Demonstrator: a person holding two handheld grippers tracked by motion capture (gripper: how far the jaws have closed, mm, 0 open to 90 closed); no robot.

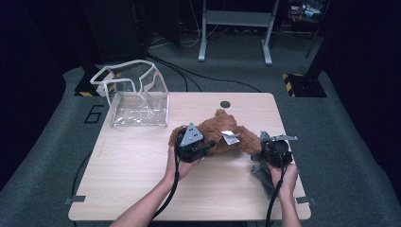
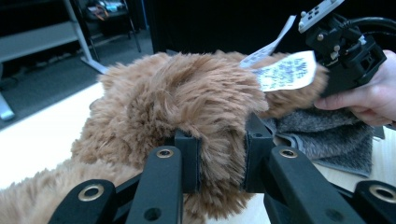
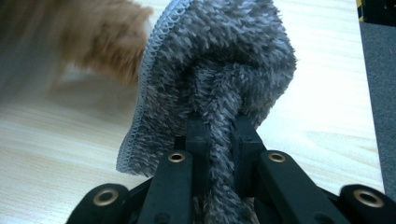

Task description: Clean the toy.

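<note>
Two grippers are in my hands over the light wooden table (image 1: pixel 132 165), and both are clamped on soft things. My left gripper (image 1: pixel 208 144) sits near the middle of the table, its grey three-cornered plate on top, and its jaws pinch a thick fold of the brown plush toy (image 1: pixel 220 132). In the left gripper view the fur (image 2: pixel 187 93) bulges out above and below the two black jaws, which press into it from both sides. A white tag (image 2: pixel 286 71) with small print sticks out of the toy at about two o'clock from that fold.

My right gripper (image 1: pixel 265 150) is at three o'clock from the left one, close to the table's right edge. Its jaws are nearly closed on a ridge of the grey cloth (image 3: pixel 219 70). In the right gripper view the cloth stands up between the jaws, with its stitched edge curving down toward seven o'clock. The rest of the cloth (image 1: pixel 259 172) lies on the table below my right hand (image 1: pixel 283 177). A blurred part of the brown toy shows at ten o'clock in that view.

The toy lies between my two grippers, touching the cloth at its right end. A clear plastic bag (image 1: pixel 137 97) with a white rim stands open at ten o'clock from the toy, well apart, near the table's far left corner.
</note>
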